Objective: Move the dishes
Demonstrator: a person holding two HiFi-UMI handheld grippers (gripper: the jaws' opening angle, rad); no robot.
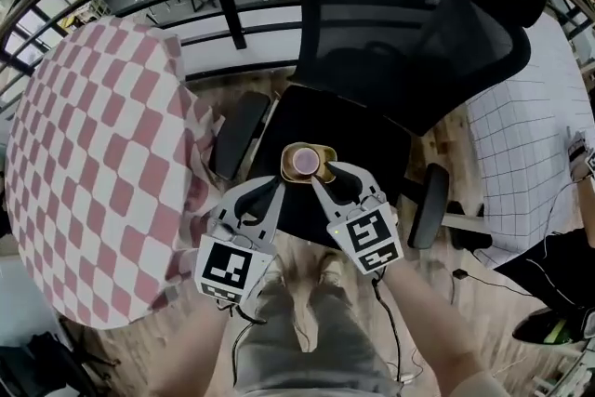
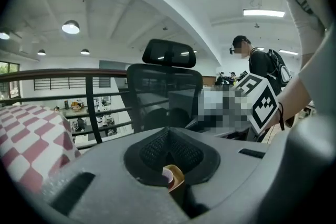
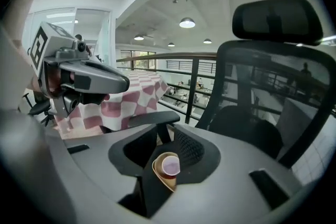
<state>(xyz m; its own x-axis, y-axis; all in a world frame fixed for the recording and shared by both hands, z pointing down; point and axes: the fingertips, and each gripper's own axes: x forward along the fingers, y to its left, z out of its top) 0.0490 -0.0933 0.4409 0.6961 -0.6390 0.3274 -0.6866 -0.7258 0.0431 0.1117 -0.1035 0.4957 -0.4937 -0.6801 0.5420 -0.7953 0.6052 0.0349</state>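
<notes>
Small gold dish (image 1: 323, 172), squarish with rounded corners, upright on black chair seat (image 1: 307, 116) near its front edge, pink cup (image 1: 305, 162), perhaps a bowl, upright inside it

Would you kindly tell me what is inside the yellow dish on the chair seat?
A small pink cup stands inside the yellow dish. The dish's floor beneath the cup is covered, so I cannot see it.

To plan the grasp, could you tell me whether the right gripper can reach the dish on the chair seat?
Probably yes: the right gripper is open, the dish lies just ahead of its jaws, nothing in between.
</notes>
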